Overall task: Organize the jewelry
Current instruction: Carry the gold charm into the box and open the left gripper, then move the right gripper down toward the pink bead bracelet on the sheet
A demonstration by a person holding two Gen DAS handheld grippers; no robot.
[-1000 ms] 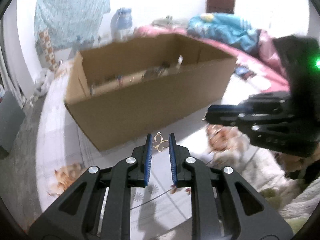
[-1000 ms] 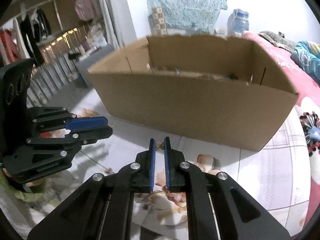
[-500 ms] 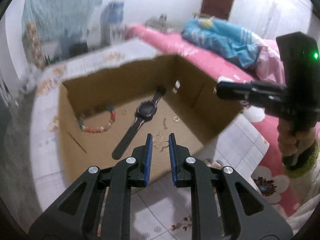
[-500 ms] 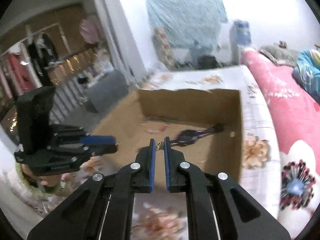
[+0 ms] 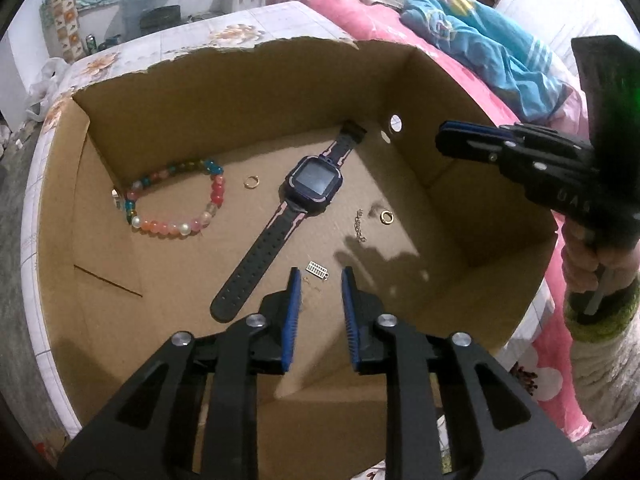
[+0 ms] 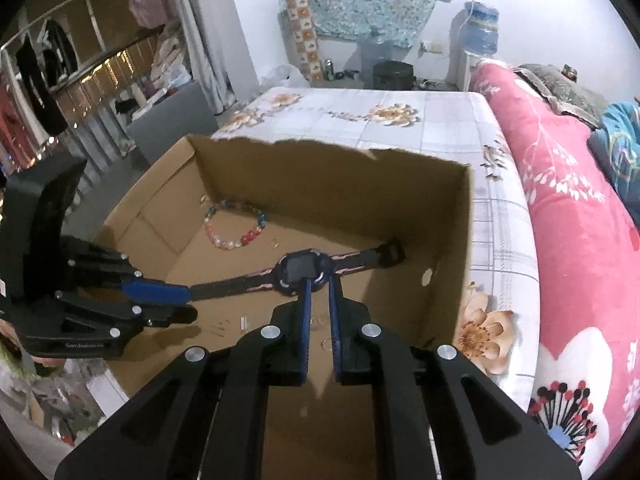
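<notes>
An open cardboard box (image 5: 248, 92) holds a beaded bracelet (image 5: 172, 204), a dark watch (image 5: 296, 204), two small gold rings (image 5: 251, 181), a short gold chain (image 5: 361, 226) and a small silver piece (image 5: 317, 270). My left gripper (image 5: 319, 280) hovers open and empty over the box floor near the silver piece. My right gripper (image 6: 319, 286) hangs over the box (image 6: 328, 184) above the watch (image 6: 300, 272), its fingers a narrow gap apart with nothing seen between them. The bracelet (image 6: 234, 228) lies at the far left.
The box stands on a floral tablecloth (image 6: 360, 112). A pink floral bed cover (image 6: 560, 208) and a blue blanket (image 5: 480, 48) lie to the right. A water bottle (image 6: 480, 32) and clutter stand at the far wall.
Both grippers rose from the table in front of the box to over its inside. The gold pendant held between the left fingers is gone from them, and they stand wider apart.
</notes>
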